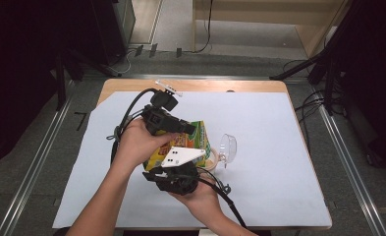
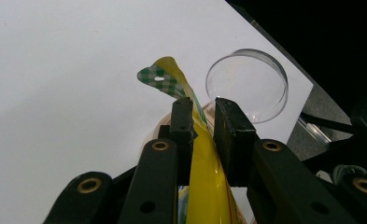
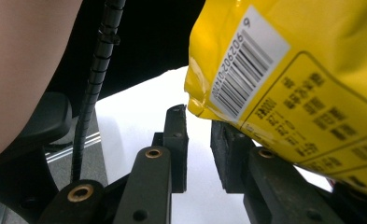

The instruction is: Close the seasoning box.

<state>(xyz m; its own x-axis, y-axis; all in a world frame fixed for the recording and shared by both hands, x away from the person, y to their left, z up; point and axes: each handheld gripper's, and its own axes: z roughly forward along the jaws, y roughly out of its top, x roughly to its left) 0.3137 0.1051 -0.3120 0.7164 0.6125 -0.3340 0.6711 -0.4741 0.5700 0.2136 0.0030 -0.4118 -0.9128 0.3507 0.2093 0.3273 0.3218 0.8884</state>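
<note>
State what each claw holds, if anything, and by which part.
The left claw pinches the yellow snack bag by its upper edge, just below the green-checked top. The right claw stands under the bag's barcode corner; whether it grips cannot be told.

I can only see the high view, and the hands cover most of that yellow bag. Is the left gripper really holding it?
Observer: Yes. In the left gripper view the left gripper has the edge of the bag between its jaws, which look pressed on it.
Operator: And the right one?
Observer: The right gripper has a gap between its jaws, with the white sheet showing through; the bag only rests against one jaw.
Operator: Any print on the bag's hidden side?
Observer: A barcode, facing that gripper.
</note>
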